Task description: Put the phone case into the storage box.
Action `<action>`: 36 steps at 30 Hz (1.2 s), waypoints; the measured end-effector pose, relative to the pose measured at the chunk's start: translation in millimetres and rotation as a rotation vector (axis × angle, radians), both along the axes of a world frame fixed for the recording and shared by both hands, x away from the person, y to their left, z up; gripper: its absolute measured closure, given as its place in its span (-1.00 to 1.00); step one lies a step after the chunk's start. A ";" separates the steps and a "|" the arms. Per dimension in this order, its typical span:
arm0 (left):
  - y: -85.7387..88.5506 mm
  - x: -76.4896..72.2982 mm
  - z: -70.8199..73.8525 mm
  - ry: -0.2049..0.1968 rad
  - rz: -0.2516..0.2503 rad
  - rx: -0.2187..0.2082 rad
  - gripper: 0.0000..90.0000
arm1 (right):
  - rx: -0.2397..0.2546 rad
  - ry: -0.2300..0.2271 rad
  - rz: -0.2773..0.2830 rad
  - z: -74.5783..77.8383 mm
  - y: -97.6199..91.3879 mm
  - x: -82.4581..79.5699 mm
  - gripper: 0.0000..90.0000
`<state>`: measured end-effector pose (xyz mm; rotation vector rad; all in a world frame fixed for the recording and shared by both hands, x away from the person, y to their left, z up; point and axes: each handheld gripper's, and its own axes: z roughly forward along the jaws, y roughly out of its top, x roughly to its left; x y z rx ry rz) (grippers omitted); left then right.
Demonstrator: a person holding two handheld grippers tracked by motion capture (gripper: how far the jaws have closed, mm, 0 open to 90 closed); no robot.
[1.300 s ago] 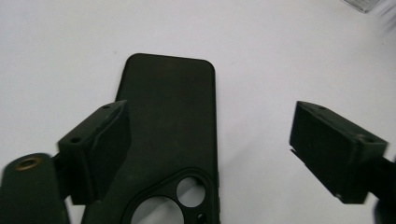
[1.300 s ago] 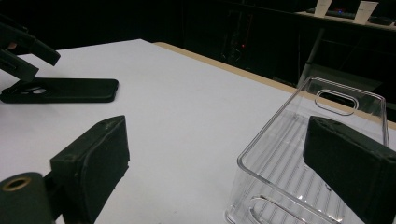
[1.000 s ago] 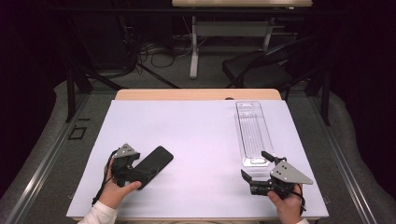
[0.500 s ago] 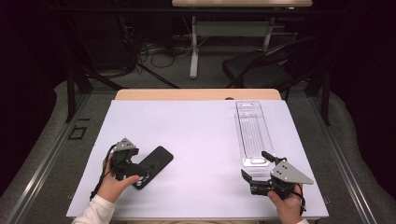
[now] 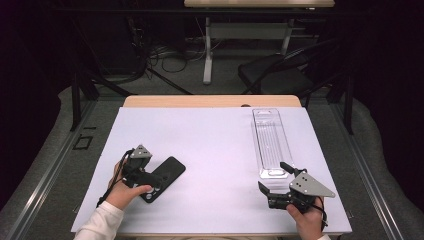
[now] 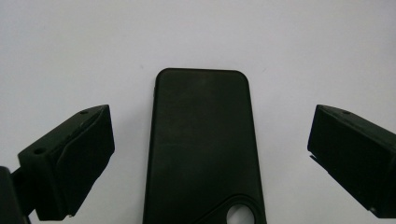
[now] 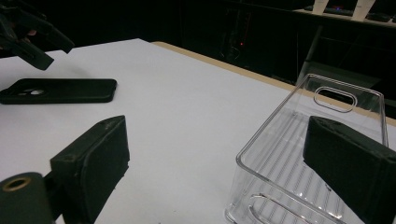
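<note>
A black phone case (image 5: 167, 172) lies flat on the white table, camera cutout toward the near end. My left gripper (image 5: 150, 181) hovers over that near end, pointing along the case. In the left gripper view the case (image 6: 203, 140) runs up the middle, and the left gripper (image 6: 210, 121) is open, one jaw on each side and apart from it. A clear plastic tray (image 5: 271, 140) lies lengthwise at the right. My right gripper (image 5: 271, 176) is open just in front of the tray's near end. In the right gripper view the right gripper (image 7: 215, 154) is empty, and the tray (image 7: 285, 140) stands by its right jaw.
The white mat (image 5: 215, 145) covers most of the wooden table (image 5: 210, 101). The right gripper view shows the phone case (image 7: 60, 91) and the left gripper (image 7: 28, 37) far off at the upper left. Dark floor, cables and a chair lie beyond the table.
My left gripper has edged forward over the near end of the phone case. The right gripper and the tray have not moved.
</note>
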<state>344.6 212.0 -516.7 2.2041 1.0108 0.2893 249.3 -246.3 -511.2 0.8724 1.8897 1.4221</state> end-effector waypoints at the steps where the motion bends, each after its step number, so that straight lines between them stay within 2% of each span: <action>1: -0.6 1.2 -1.7 0.005 0.004 0.006 -0.98 | 0.001 0.000 0.000 0.0 0.0 0.0 -0.85; 9: -2.0 6.0 -15.7 0.045 0.024 0.055 -0.98 | -0.002 0.001 0.002 -0.2 -0.2 0.1 -0.85; 17: -2.6 7.5 -30.7 0.076 0.031 0.064 -0.97 | -0.005 0.000 0.004 -0.6 -0.3 0.4 -0.85; 25: -8.4 5.7 -38.5 0.100 0.009 0.099 -0.97 | -0.005 0.001 0.005 -0.7 -0.5 0.5 -0.85; 31: -9.0 4.1 -40.0 0.095 0.008 0.110 -0.97 | -0.006 0.000 0.006 -0.6 -0.7 0.4 -0.85; 36: -11.1 1.4 -40.3 0.083 0.011 0.142 -0.97 | -0.004 0.002 0.007 -0.6 -0.5 0.3 -0.85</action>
